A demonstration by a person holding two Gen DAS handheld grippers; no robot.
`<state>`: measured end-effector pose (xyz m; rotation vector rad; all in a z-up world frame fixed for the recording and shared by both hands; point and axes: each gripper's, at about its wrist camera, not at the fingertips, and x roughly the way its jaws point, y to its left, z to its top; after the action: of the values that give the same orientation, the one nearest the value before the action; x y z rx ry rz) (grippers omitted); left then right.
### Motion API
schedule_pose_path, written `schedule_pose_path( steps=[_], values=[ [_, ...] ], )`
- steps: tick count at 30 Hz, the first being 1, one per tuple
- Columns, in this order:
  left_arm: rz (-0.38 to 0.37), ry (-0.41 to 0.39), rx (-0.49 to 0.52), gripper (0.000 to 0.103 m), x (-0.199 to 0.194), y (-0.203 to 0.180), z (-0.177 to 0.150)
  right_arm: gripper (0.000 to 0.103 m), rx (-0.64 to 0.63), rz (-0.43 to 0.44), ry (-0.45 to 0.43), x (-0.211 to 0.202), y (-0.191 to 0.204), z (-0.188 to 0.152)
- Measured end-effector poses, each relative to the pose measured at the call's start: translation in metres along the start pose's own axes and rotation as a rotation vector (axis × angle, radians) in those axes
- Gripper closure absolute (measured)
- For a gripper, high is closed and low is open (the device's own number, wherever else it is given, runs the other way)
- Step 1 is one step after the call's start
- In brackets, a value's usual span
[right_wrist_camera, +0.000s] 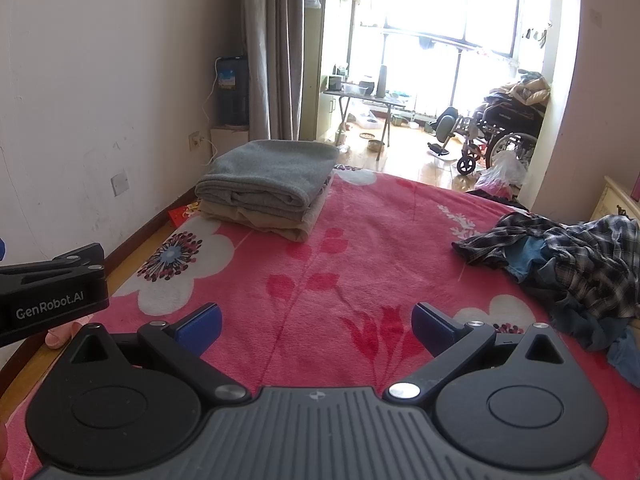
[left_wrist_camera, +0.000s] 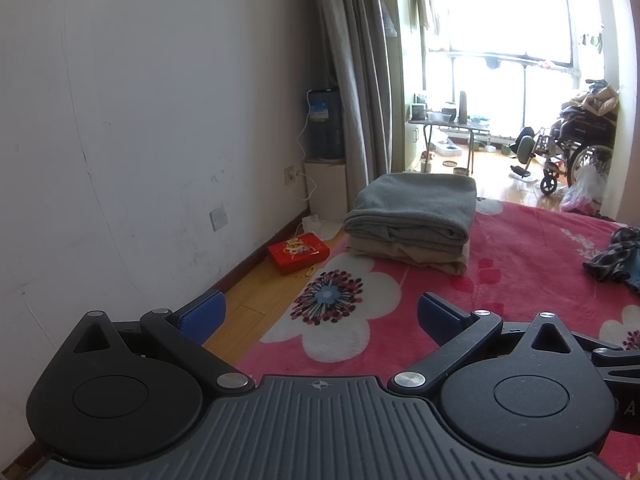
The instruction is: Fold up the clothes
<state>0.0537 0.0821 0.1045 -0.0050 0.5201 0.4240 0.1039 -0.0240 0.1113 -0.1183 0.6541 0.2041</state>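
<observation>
A folded grey garment [left_wrist_camera: 412, 208] [right_wrist_camera: 268, 176] lies on top of a folded beige one [left_wrist_camera: 408, 254] [right_wrist_camera: 276, 220] at the far left of the pink flowered bed cover [left_wrist_camera: 520, 248] [right_wrist_camera: 380, 248]. A crumpled pile of dark plaid and blue clothes [right_wrist_camera: 568, 256] [left_wrist_camera: 618, 258] lies at the right. My left gripper [left_wrist_camera: 320, 316] is open over the bed's left edge, holding nothing. My right gripper [right_wrist_camera: 316, 326] is open above the middle of the bed, also holding nothing. The left gripper's black body [right_wrist_camera: 52, 292] shows at the left of the right wrist view.
A white wall [left_wrist_camera: 140, 120] runs along the left, with a strip of wooden floor and a red box [left_wrist_camera: 298, 256] beside the bed. Beyond the bed are a grey curtain [right_wrist_camera: 272, 52], a folding table [right_wrist_camera: 364, 98] and a wheelchair [right_wrist_camera: 496, 136]. A pale cabinet [right_wrist_camera: 616, 200] stands at the right.
</observation>
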Motion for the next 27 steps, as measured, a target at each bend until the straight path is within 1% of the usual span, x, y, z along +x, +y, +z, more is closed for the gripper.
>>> schedule_pose_path(
  steps=[27],
  values=[
    [0.003, 0.005, 0.004, 0.000, 0.0019, 0.0016, -0.0018, 0.000, 0.008, 0.006, 0.015, 0.0064, 0.0030, -0.0011]
  ],
)
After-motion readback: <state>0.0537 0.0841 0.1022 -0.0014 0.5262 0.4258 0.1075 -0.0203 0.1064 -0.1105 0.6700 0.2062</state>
